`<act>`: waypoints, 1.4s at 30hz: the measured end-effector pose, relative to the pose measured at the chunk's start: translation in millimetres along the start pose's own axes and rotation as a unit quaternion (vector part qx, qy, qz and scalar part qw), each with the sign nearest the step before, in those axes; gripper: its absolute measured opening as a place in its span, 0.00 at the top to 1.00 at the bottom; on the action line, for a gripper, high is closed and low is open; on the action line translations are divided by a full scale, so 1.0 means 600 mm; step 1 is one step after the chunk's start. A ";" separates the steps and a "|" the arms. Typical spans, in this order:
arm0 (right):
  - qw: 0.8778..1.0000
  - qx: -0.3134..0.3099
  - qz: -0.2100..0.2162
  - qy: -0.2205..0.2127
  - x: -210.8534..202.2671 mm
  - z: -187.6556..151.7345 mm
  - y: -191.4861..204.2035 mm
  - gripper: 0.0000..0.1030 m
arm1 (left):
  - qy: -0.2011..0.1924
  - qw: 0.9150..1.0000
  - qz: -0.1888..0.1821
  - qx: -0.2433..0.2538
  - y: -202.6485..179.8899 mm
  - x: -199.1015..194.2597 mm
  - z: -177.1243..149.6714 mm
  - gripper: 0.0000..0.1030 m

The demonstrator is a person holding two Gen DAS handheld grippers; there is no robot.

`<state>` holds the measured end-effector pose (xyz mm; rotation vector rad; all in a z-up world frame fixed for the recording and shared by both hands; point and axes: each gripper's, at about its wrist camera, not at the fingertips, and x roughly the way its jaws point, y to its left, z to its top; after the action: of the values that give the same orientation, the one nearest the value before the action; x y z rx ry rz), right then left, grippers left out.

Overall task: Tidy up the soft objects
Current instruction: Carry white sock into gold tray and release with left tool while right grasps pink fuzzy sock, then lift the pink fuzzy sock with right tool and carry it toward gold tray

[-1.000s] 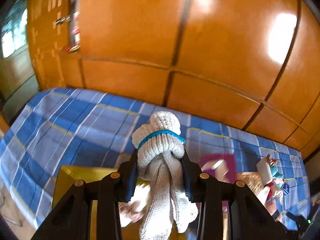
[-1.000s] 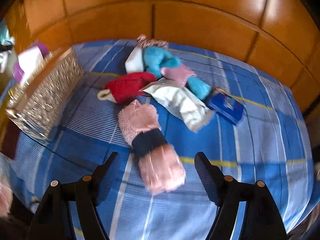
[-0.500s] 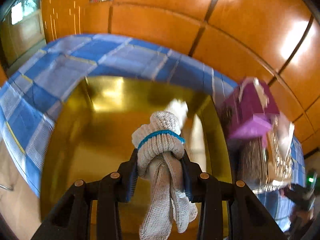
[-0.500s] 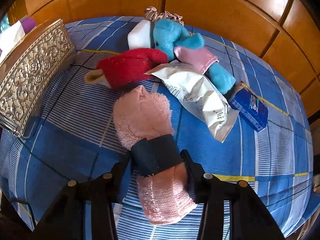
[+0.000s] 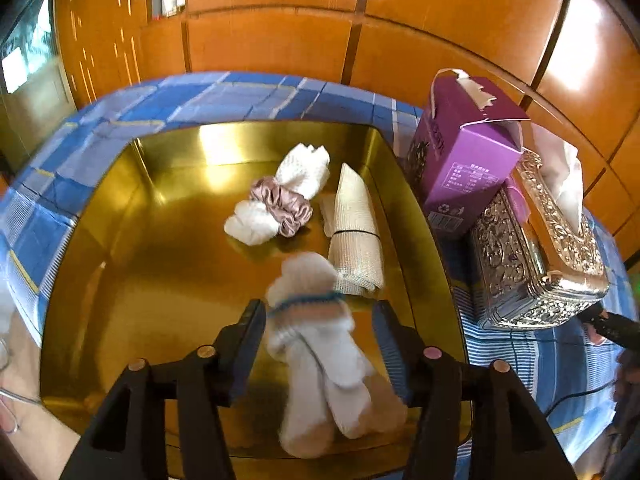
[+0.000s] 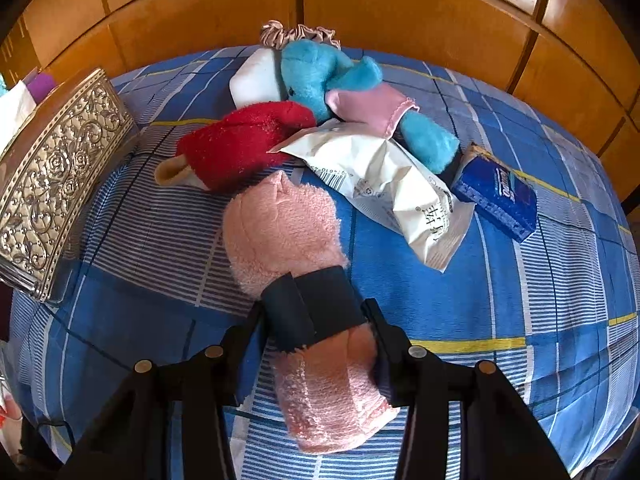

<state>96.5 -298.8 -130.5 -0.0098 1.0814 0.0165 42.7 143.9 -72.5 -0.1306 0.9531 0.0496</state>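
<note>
Motion-blurred and hard to read in outline: white sock bundle point(image 5: 316, 344) with a blue band, sitting between the fingers of the left claw point(image 5: 320, 320), inside the gold tin point(image 5: 120, 280). Left claw spread wide, gaps visible on both sides of the bundle (contact with either finger impossible to confirm). Deeper in the tin: beige roll point(image 5: 354, 240) and white cloth with a mauve scrunchie point(image 5: 280, 204). Beside the tin, purple carton point(image 5: 460, 160) with print too small to read, and a silver embossed tissue box point(image 5: 536, 260). On the bed point(image 6: 520, 300), white pouch point(image 6: 392, 184) and blue packet point(image 6: 496, 196), lettering on both not legible. Right claw point(image 6: 316, 320) pressed in on the pink fuzzy roll point(image 6: 296, 280) at its dark band, roll lying on the bed. Behind: red plush point(image 6: 240, 144), blue plush toy point(image 6: 340, 84), partly covered by the pouch
</note>
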 end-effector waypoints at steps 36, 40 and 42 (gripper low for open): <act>0.997 0.025 0.050 -0.056 -0.123 0.181 0.090 0.63 | -0.064 0.998 0.021 -0.007 0.026 -0.093 -0.026 0.29; 0.996 0.020 0.063 -0.066 -0.129 0.253 0.128 0.63 | -0.066 0.998 0.021 -0.007 0.026 -0.093 -0.026 0.29; 0.994 0.017 0.077 -0.069 -0.131 0.286 0.153 0.63 | -0.067 0.997 0.022 -0.008 0.026 -0.092 -0.025 0.29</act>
<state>209.6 -204.9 19.4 0.1038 0.9424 0.1371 -2.9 158.5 -37.3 -0.1190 0.8223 0.1061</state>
